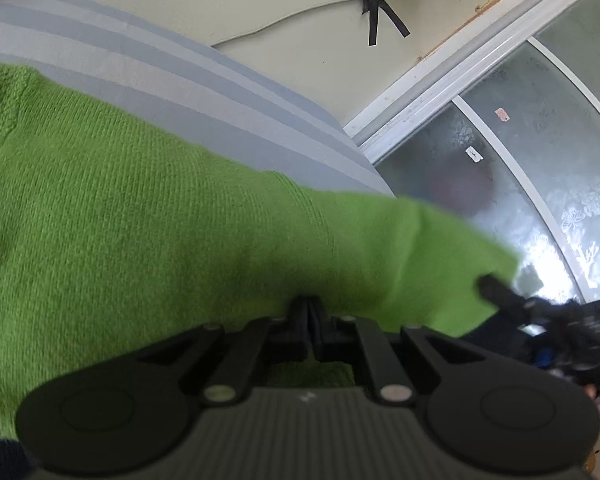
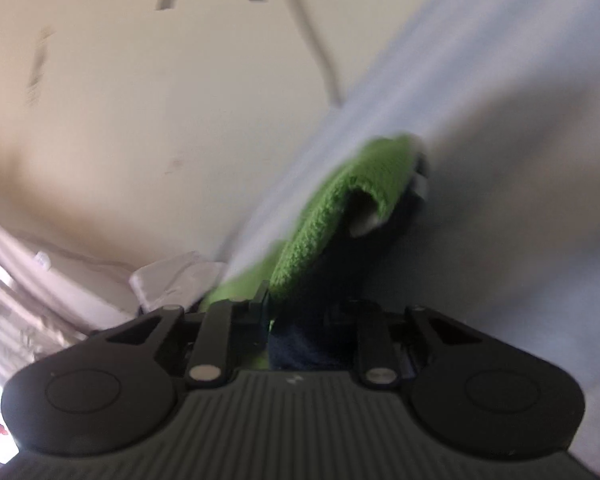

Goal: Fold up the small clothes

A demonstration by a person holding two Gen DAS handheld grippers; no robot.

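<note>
Green knitwear fills most of the left wrist view: a small green garment (image 1: 148, 216) is stretched between the two grippers above a grey-and-white striped cloth (image 1: 172, 80) that covers the work surface. The left gripper (image 1: 309, 312) is seen with its jaws pressed together on the garment's near edge, the fabric rising straight out of the pinch. At the far end of the same stretch the right gripper (image 1: 500, 288) is visible as a dark fingertip against the green edge (a cuff or hem, it cannot be told which).

In the right wrist view, which is heavily blurred, the right gripper (image 2: 296, 312) is closed on the fabric, with green knit (image 2: 320, 232) and a dark blue layer caught between the jaws; a strip runs forward to a curled end where a dark object, probably the other tool, is partly hidden.

The garment appears to be held taut at two points so that an edge can be carried over and laid flat as a fold. A taped cable (image 1: 374, 4) and frosted window (image 1: 520, 184) are seen beyond.
</note>
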